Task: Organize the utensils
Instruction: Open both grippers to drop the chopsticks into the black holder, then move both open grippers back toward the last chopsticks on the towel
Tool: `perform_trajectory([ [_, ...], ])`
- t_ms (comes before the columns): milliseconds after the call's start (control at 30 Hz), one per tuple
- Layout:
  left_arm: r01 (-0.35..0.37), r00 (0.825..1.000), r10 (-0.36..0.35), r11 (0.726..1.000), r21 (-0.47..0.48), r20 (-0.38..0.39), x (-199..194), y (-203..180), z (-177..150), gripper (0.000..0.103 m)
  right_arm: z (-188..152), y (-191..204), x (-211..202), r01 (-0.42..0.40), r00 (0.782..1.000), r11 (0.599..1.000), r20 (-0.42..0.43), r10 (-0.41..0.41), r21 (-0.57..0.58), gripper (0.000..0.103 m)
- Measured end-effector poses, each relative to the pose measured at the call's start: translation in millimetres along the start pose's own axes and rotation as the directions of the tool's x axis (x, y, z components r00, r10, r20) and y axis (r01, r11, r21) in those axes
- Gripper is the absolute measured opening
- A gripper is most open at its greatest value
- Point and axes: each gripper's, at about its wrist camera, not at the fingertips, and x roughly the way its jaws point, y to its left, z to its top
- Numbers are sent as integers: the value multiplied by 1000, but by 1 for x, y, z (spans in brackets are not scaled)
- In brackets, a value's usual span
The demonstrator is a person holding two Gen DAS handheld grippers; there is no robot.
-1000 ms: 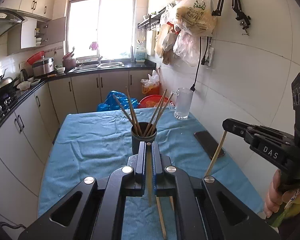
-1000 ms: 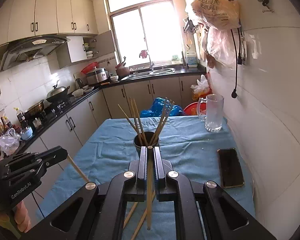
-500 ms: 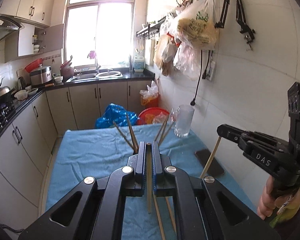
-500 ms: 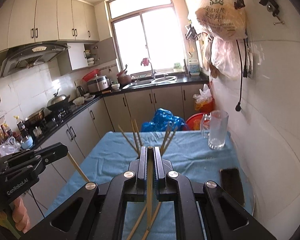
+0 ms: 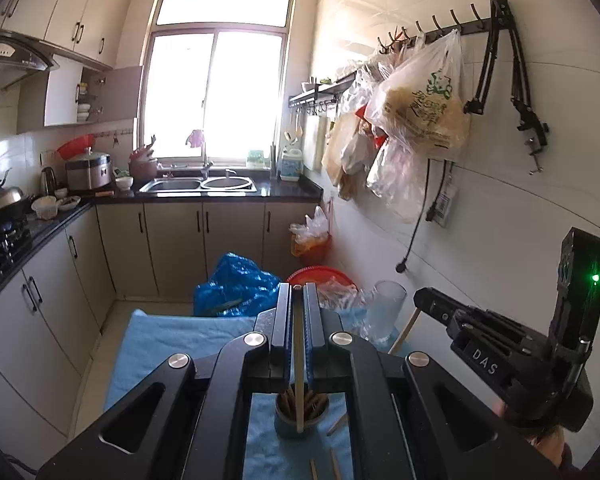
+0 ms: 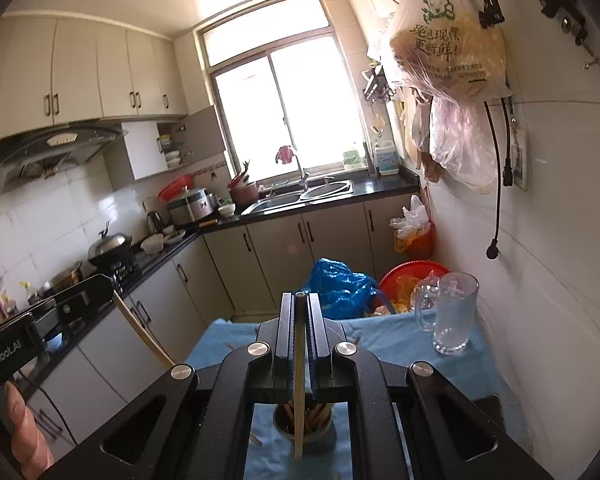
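A dark cup [image 5: 300, 420] holding several wooden chopsticks stands on the blue cloth, also in the right wrist view [image 6: 302, 428]. My left gripper [image 5: 298, 294] is shut on a chopstick [image 5: 299, 368] that hangs upright over the cup's mouth. My right gripper [image 6: 299, 300] is shut on another chopstick [image 6: 299, 380], also upright over the cup. Each gripper shows in the other's view: the right one [image 5: 420, 304] at right with its chopstick slanting down, the left one [image 6: 104, 284] at left. Loose chopsticks [image 5: 334, 468] lie on the cloth near the cup.
A glass mug [image 6: 454, 316] stands at the table's far right by the tiled wall. A phone [image 6: 488, 404] lies on the right edge. Blue bag [image 6: 340, 288] and red basin [image 6: 412, 276] sit beyond the table. Cabinets [image 5: 52, 300] run along the left.
Both grippers have risen and come in over the cup. Each held chopstick now hangs above the cup's mouth instead of before it.
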Motion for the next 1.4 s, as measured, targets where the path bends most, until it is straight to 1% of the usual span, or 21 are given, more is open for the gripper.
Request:
perform_trajectory([
  [167, 8, 1000, -8, 1000, -11, -26, 38, 1, 3, 5, 5, -8, 24, 21, 1000, 999, 22, -21, 28, 6],
  [333, 8, 997, -10, 999, -31, -75, 76, 7, -8, 5, -2, -22, 46, 30, 999, 998, 14, -31, 51, 6],
  [467, -6, 993, 1, 999, -43, -118, 102, 16, -23, 5, -17, -32, 63, 37, 999, 997, -34, -35, 63, 6],
  [600, -9, 989, 2, 999, -49, -148, 116, 22, -36, 5, -35, -40, 82, 38, 995, 997, -98, -30, 73, 6],
  [700, -16, 988, 10, 999, -37, -156, 119, 22, -42, 5, -47, -45, 93, 36, 990, 996, -137, -25, 84, 6],
  [800, -22, 990, 18, 999, -25, -141, 114, 22, -44, 5, -54, -48, 102, 34, 987, 995, -162, -19, 91, 7],
  [833, -20, 990, 18, 1000, -19, -139, 112, 21, -44, 8, -56, -49, 104, 35, 985, 995, -169, -19, 94, 7],
  [900, -21, 991, 19, 1000, -16, -133, 109, 19, -45, 18, -58, -51, 106, 34, 984, 994, -175, -15, 104, 7],
  [933, -26, 992, 23, 1000, -15, -127, 106, 18, -46, 27, -59, -52, 107, 33, 984, 993, -179, -12, 114, 8],
  [967, -30, 992, 28, 999, -15, -121, 103, 18, -46, 32, -60, -52, 107, 32, 983, 992, -181, -10, 119, 11],
  [1000, -32, 993, 30, 999, -15, -117, 101, 19, -46, 33, -60, -53, 107, 34, 983, 992, -181, -10, 124, 18],
  [1033, -32, 993, 31, 999, -15, -115, 98, 19, -46, 34, -60, -53, 107, 33, 984, 991, -180, -10, 126, 22],
  [1067, -34, 993, 32, 999, -17, -113, 94, 19, -46, 35, -59, -53, 106, 32, 984, 991, -177, -9, 126, 29],
  [1100, -36, 993, 34, 999, -21, -111, 92, 20, -46, 36, -58, -53, 103, 31, 985, 992, -170, -9, 124, 34],
  [1167, -41, 994, 37, 999, -34, -107, 84, 22, -46, 42, -56, -51, 98, 34, 987, 992, -161, -14, 120, 38],
  [1233, -47, 994, 42, 998, -47, -102, 77, 24, -47, 44, -54, -50, 90, 31, 988, 992, -152, -13, 119, 40],
  [1400, -61, 993, 53, 996, -68, -106, 53, 29, -54, 47, -50, -48, 68, 43, 991, 993, -135, -28, 113, 52],
])
